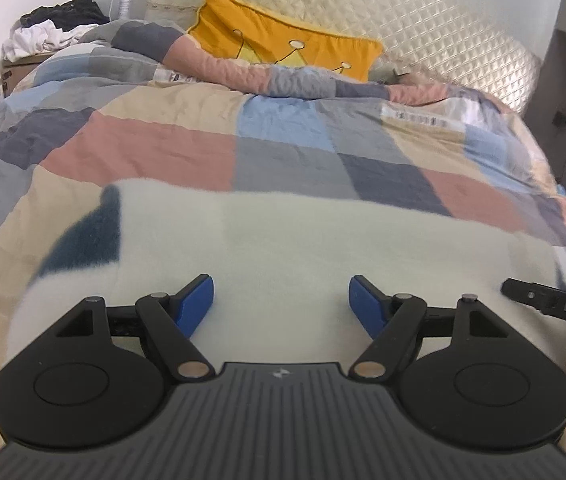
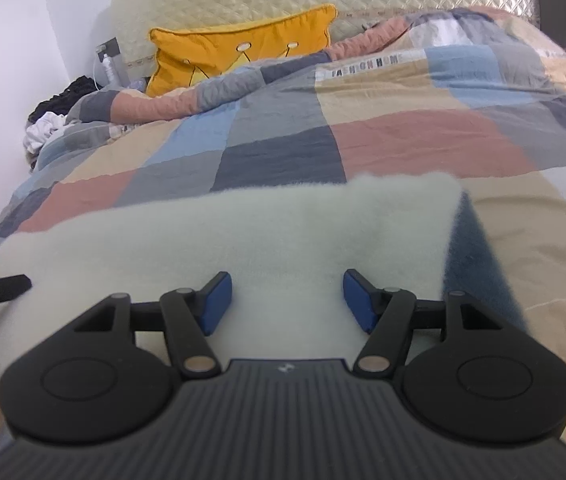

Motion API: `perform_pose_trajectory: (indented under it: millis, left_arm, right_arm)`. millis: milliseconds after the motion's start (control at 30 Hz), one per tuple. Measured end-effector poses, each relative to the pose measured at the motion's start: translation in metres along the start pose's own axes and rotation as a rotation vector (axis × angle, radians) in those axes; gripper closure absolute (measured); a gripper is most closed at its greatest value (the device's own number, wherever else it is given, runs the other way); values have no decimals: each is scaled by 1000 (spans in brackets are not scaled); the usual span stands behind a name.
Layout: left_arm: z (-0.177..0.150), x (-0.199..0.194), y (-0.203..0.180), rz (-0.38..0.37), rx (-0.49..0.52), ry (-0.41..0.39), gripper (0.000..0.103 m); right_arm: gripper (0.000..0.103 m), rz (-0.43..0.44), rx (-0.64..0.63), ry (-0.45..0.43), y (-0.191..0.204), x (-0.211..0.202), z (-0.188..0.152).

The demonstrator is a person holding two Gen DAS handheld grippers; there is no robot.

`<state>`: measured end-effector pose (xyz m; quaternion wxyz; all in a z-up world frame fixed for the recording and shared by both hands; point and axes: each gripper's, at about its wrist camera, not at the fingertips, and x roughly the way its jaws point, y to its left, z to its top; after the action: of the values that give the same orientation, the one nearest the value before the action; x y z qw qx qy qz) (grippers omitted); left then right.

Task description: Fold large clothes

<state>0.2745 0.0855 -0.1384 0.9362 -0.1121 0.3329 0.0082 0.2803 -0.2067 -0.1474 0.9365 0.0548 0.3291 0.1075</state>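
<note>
A large fluffy white garment (image 1: 283, 240) with a dark blue patch (image 1: 87, 236) at its left end lies flat on the bed. My left gripper (image 1: 281, 300) is open just above its near part, blue pads apart, nothing between them. In the right wrist view the same white garment (image 2: 243, 232) shows with the dark blue patch (image 2: 479, 264) at its right end. My right gripper (image 2: 287, 296) is open over the garment's near edge, holding nothing. The right gripper's black finger (image 1: 543, 300) pokes in at the left view's right edge.
The bed carries a patchwork quilt (image 1: 283, 140) of pink, blue, grey and beige squares. A yellow crown pillow (image 1: 283, 40) leans on the quilted headboard (image 1: 423, 20). A pile of black and white clothes (image 1: 51, 28) sits at the far left by the wall.
</note>
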Motion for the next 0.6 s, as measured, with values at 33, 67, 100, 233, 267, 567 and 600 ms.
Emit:
perform_pose_trajectory:
  millis: [33,67,100,233,267,567,600]
  left_arm:
    - [-3,-8,-3,-4,4,-7,25]
    - [-7,-16,-5,-9,5,-13,25]
    - [-11,-26,-7,-17,7,-17,25]
    - [-24,-52,-12,-24,6,-28,25]
    - [-27,-57,-13,-24,5,-26,25]
    - [-45,-49,1,23,-61,57,25]
    - [-46,-50,3,22,-74,58,25]
  right_arm:
    - [40,-3,1,-9,0,-6,-1]
    - [39,-5,8,-17,0,-12,-2]
    - [39,-3,19,-24,0,-19,-3]
    - [39,9,27,-45,4,-49,-8]
    - [39,7,21,-45,6,-54,-10]
    - [38,-31,-17,16,17,-53,-26]
    - [38,-29,-9,24,16,-50,-26]
